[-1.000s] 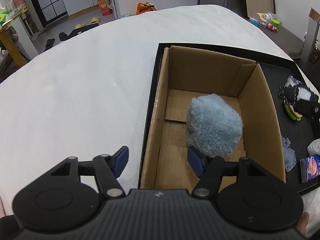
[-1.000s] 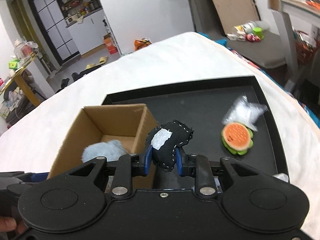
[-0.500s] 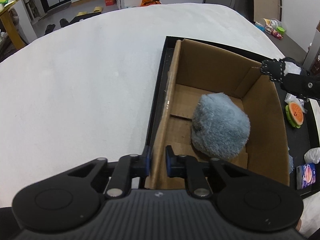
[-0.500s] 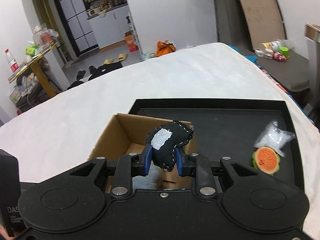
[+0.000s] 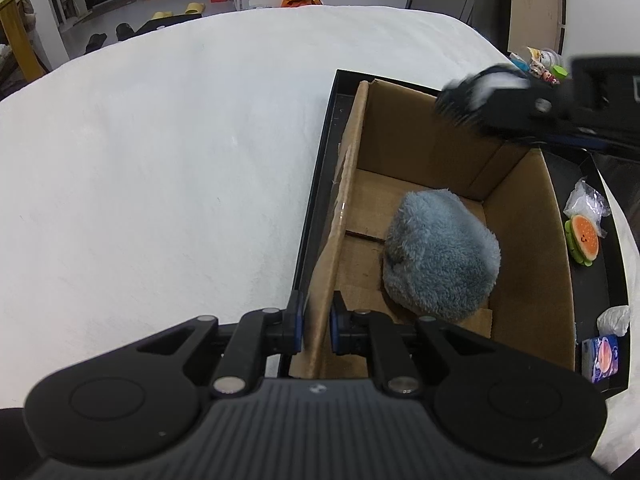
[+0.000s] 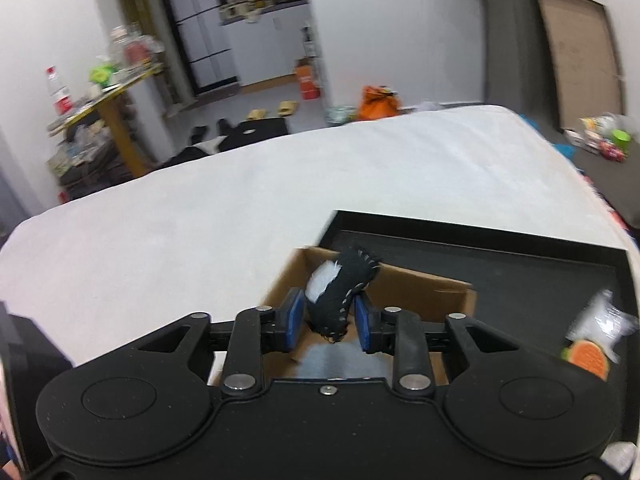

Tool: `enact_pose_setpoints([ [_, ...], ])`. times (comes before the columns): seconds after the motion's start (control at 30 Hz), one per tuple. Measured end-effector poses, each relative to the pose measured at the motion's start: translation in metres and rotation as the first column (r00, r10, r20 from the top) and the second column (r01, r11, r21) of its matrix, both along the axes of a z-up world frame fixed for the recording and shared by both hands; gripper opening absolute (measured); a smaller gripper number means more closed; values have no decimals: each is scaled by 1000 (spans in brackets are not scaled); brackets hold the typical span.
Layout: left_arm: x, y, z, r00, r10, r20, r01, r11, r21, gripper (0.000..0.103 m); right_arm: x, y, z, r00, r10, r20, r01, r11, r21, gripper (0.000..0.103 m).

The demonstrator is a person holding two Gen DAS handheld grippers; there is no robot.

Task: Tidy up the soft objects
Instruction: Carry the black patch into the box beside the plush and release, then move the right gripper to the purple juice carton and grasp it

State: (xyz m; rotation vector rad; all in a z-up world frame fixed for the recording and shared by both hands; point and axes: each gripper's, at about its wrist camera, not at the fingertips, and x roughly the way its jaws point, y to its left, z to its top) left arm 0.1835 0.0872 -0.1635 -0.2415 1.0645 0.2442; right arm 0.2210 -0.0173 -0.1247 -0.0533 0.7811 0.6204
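On the white bed (image 5: 160, 168) sits the black tray (image 5: 612, 280), cardboard box (image 5: 524, 248) inside it. Blue plush (image 5: 440, 256) lies on the box floor. My left gripper (image 5: 316, 322) is clamped on the box's near wall. My right gripper (image 6: 328, 320) hangs over the box, jaws just opening; black felt toy (image 6: 340, 296) sits loose between the pads.

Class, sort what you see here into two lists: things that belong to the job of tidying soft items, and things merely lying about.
Job:
cardboard box
blue fluffy toy
black felt toy
burger toy
left gripper
right gripper

Lying about:
orange bag
slippers
red-capped bottle
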Motion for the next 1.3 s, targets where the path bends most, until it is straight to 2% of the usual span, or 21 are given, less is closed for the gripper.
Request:
enact_pose_setpoints([
  [0.03,0,1,0,1000,1,0,-1,1000,-5,12,-1,3,-1,1000,5,4,-5,1000,-10,45],
  [0.3,0,5,-1,1000,-7,-6,7,1000,-15,12,-9,-7,-8,999,-36,-27,35,998,-45,45],
  [0.33,0,5,-2,1000,-8,-9,8,1000,-14,13,-11,-9,-9,999,-44,-27,43,998,-49,47],
  [0.47,2,2,-1,1000,-16,-12,16,1000,3,16,-19,-22,-11,996,-90,-9,89,993,-75,67],
  [0.67,3,-1,-1,1000,-15,-21,15,1000,18,17,-27,-41,-11,989,-148,13,148,983,-106,72],
  [0.73,3,-3,0,1000,-14,-24,14,1000,18,21,-29,-46,-13,985,-172,14,172,979,-107,74],
  [0.9,4,-9,2,999,-30,-29,32,998,45,37,-33,-64,-19,975,-221,2,220,970,-100,82],
  [1.2,3,-21,6,998,-55,-23,57,994,94,55,-40,-96,-37,955,-294,-37,289,952,-105,90],
  [1.3,1,-25,7,998,-62,-24,65,992,111,57,-43,-106,-41,947,-318,-43,311,944,-112,91],
])
